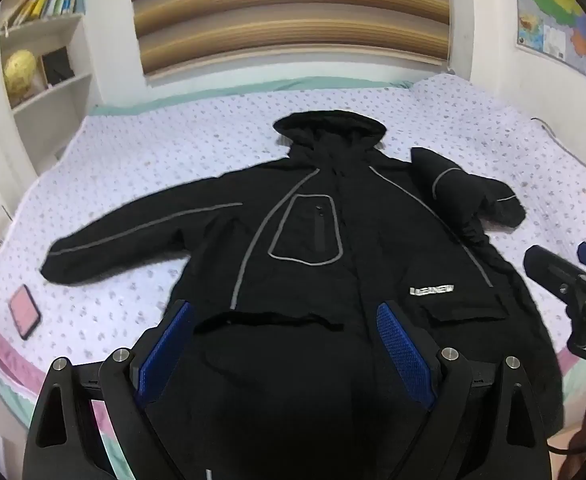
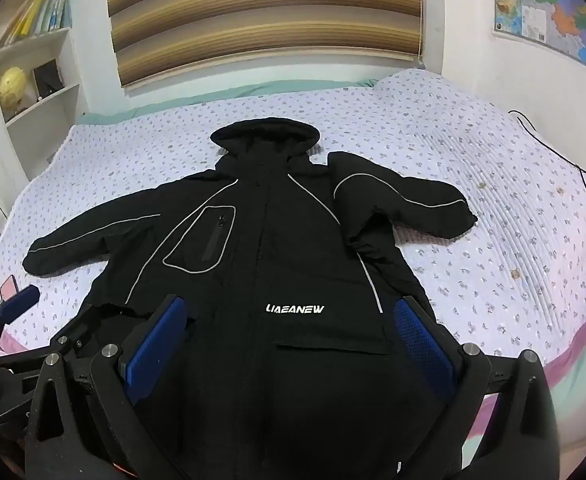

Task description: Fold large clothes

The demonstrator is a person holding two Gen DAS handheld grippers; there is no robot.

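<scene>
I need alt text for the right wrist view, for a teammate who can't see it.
A black hooded jacket lies front-up on a floral bedspread, one sleeve spread out, the other bent at its side. The open right gripper hovers over its hem; the left gripper shows at the left edge.

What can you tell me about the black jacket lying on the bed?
The jacket is black, hooded and looks padded, with thin grey piping, an outlined chest pocket, a flap pocket and white lettering. It lies front up and spread out on the bed, hood toward the window. One sleeve stretches out flat; the other is bent and bunched by the shoulder. Both open grippers, left and right, hang over its lower part.
</scene>
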